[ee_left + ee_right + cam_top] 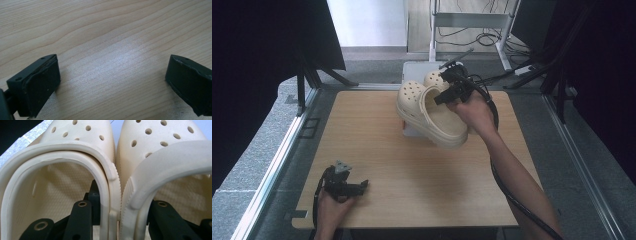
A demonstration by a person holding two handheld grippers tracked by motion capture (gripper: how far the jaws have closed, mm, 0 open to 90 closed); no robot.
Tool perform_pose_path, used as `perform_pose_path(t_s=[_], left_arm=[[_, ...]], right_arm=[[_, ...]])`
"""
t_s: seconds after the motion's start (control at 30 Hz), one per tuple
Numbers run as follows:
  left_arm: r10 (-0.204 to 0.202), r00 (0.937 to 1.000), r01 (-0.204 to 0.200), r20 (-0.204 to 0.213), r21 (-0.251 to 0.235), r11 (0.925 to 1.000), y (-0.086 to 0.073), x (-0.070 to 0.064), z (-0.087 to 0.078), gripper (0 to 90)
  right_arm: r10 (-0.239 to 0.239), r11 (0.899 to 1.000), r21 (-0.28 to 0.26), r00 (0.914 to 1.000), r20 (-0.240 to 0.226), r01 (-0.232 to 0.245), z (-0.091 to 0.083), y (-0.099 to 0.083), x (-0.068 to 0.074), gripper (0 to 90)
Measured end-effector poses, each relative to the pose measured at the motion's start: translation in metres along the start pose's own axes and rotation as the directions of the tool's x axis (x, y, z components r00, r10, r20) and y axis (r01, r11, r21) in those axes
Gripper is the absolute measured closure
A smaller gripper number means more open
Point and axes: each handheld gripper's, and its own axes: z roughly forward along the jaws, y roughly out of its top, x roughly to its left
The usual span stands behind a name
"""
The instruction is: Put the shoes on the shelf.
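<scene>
Right gripper clamped across the touching inner side walls of a pair of cream foam clogs with perforated toes, one jaw down inside each shoe, as seen in the right gripper view. Left cream clog and right cream clog pressed side by side there, heel straps arching over the openings, toes pointing away. From above, pair held tilted over the far middle of the light wooden table, near clog's thick sole facing the near edge, far clog mostly hidden behind it and behind the right hand. Cannot tell whether the soles touch the pale flat box just under them. More of a pale box past the far table edge, behind the shoes.

Left gripper low at the near left of the table, close to the near edge, jaws spread wide with bare wood grain between them; left hand wrapped round its handle.

Wide bare tabletop across the left half and the near middle; narrower strip on the right, crossed by the right forearm and its black cable. Metal rails along both sides of the table. No brand mark, label or lettering readable on the clogs or the box.
</scene>
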Motion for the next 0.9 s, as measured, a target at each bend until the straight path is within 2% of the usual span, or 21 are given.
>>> perform_pose_path(t_s=[0.2, 0.47, 0.67, 0.9], left_arm=[[-0.002, 1.0, 0.002, -0.001, -0.001, 1.0, 0.0, 0.0, 0.0, 0.0], [0.001, 1.0, -0.001, 0.004, 0.002, 1.0, 0.0, 0.0, 0.0, 0.0], [0.004, 1.0, -0.004, 0.006, 0.002, 1.0, 0.0, 0.0, 0.0, 0.0], [0.005, 1.0, -0.005, 0.008, 0.002, 1.0, 0.0, 0.0, 0.0, 0.0]], right_arm=[[0.041, 0.999, -0.002, 0.9979, 0.05, -0.041, 0.013, 0.017, -0.006, 65.9], [0.12, 0.993, -0.029, 0.9891, 0.085, -0.118, 0.031, 0.038, -0.017, 66.0], [0.197, 0.98, -0.053, 0.9741, 0.111, -0.192, 0.043, 0.051, -0.028, 66.0], [0.263, 0.964, -0.071, 0.9558, 0.131, -0.255, 0.056, 0.063, -0.042, 66.0]])
